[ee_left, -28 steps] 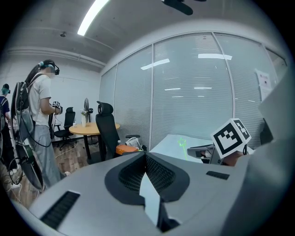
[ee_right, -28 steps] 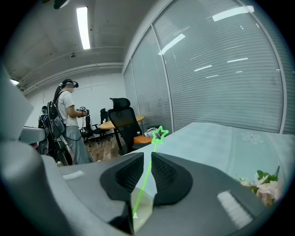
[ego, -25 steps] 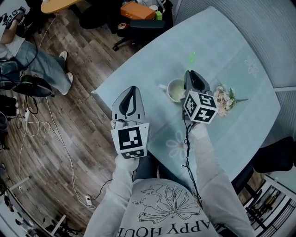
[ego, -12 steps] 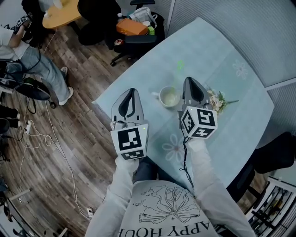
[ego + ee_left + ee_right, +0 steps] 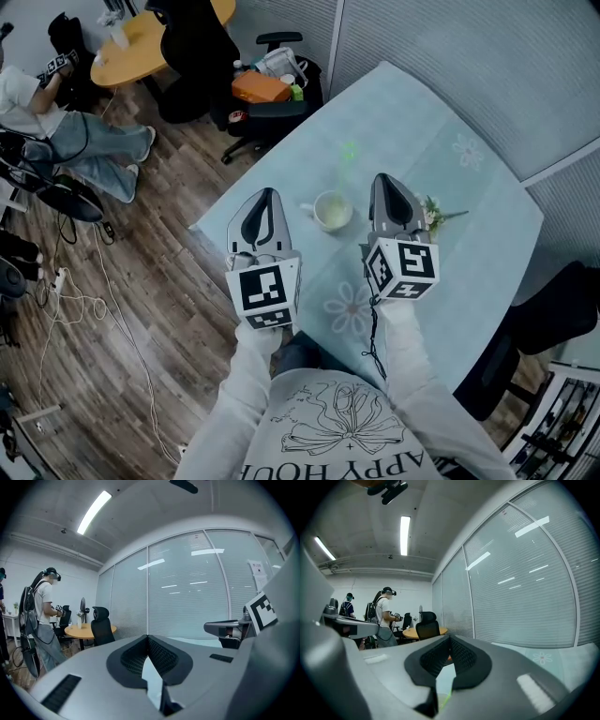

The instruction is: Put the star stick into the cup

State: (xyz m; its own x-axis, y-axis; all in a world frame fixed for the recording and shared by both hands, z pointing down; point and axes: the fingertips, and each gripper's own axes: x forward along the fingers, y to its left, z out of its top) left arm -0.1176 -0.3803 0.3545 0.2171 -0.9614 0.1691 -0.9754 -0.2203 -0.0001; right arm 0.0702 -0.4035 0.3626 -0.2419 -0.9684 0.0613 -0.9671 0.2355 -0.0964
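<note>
Left gripper (image 5: pixel 269 194) and right gripper (image 5: pixel 387 180): jaws closed, empty. Cup (image 5: pixel 332 210) on surface (image 5: pixel 469 216) between them; star stick (image 5: pixel 349 153) lies beyond it

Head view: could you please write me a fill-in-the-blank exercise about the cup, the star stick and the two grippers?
1. The star stick lies on the ____, beyond the cup.
2. The left gripper and the right gripper each have jaws that are ____.
3. The flowers lie beside the ____ gripper.
Missing words: table; shut; right.
</note>
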